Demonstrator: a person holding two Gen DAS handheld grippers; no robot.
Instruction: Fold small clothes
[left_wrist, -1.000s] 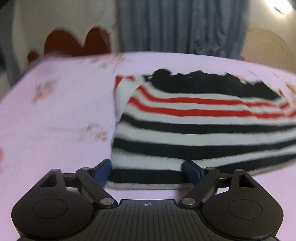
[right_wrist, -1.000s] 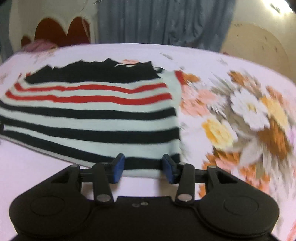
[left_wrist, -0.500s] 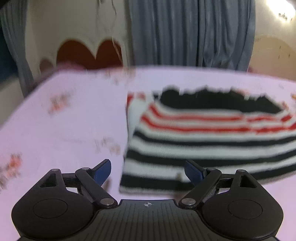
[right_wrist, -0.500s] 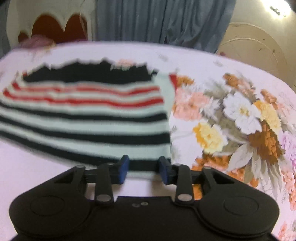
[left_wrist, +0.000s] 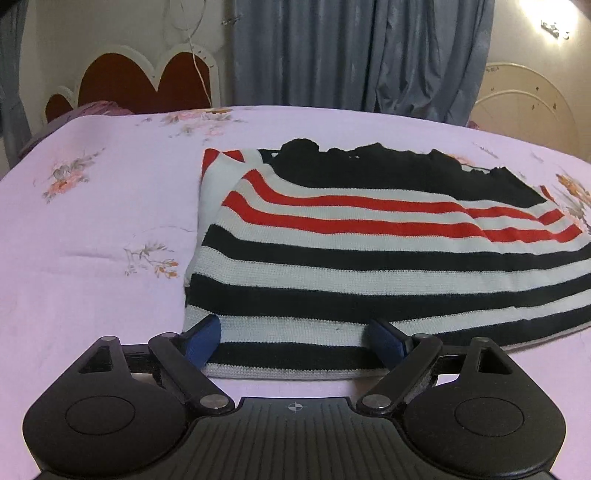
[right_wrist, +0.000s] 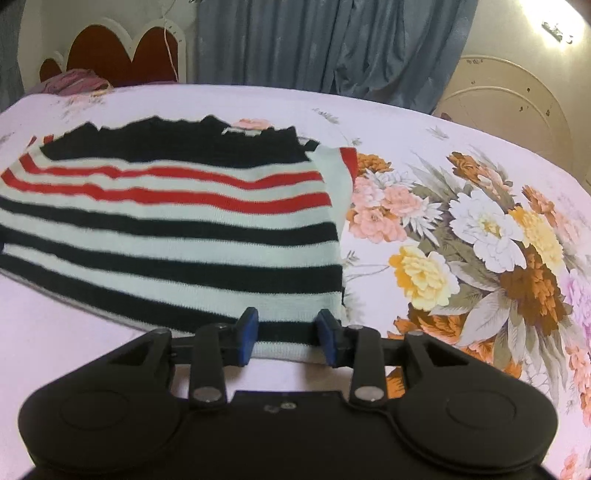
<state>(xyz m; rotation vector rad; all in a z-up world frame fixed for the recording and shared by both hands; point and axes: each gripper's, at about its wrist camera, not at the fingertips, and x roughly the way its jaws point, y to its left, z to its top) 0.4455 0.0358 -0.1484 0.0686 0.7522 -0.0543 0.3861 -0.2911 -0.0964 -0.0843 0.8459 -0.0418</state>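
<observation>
A small knit sweater (left_wrist: 369, 251) with black, white and red stripes lies flat on the bed, its black top part at the far side. It also shows in the right wrist view (right_wrist: 177, 229). My left gripper (left_wrist: 295, 339) is open, its blue fingers straddling the near hem at the sweater's left corner. My right gripper (right_wrist: 288, 332) is open with a narrower gap, its fingers over the near hem at the sweater's right corner. Neither gripper holds the cloth.
The bed has a pale pink sheet (left_wrist: 92, 221) with a large flower print (right_wrist: 480, 251) to the right of the sweater. A red headboard (left_wrist: 140, 85), grey curtains (left_wrist: 351, 55) and a crumpled purple cloth (right_wrist: 74, 81) stand at the far end.
Both grippers lifted and drew back half a second ago, then came back down to the near hem. The sweater has stayed flat.
</observation>
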